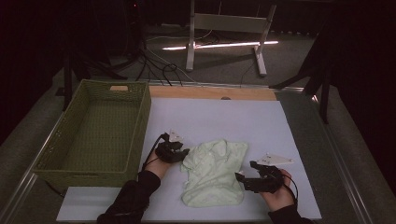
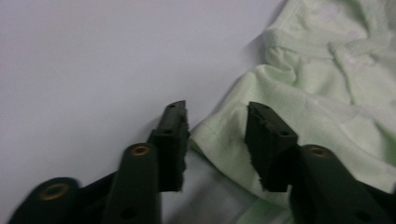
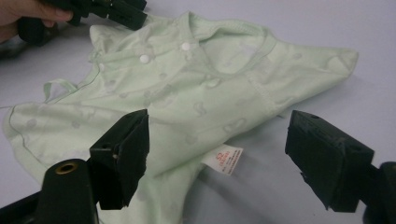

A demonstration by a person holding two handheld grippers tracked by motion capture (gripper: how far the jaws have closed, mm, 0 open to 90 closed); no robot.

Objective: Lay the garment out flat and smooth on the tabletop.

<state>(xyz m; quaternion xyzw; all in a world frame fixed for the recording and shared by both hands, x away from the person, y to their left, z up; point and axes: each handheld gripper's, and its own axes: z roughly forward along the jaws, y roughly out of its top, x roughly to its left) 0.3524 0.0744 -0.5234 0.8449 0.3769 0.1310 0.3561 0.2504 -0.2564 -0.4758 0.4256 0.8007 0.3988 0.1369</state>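
Note:
A pale green baby garment lies crumpled on the white mat. My left gripper sits at its left edge. In the left gripper view the jaws stand a little apart around a corner of the garment, with a gap showing between the pads and the cloth. My right gripper is at the garment's right side. Its jaws stand wide apart over the lower hem of the garment, near a white label. The left gripper shows at the far collar side.
A green woven basket stands at the left of the mat, close to my left hand. A wooden strip runs along the table's far edge. Beyond it are a white frame stand and cables on the floor.

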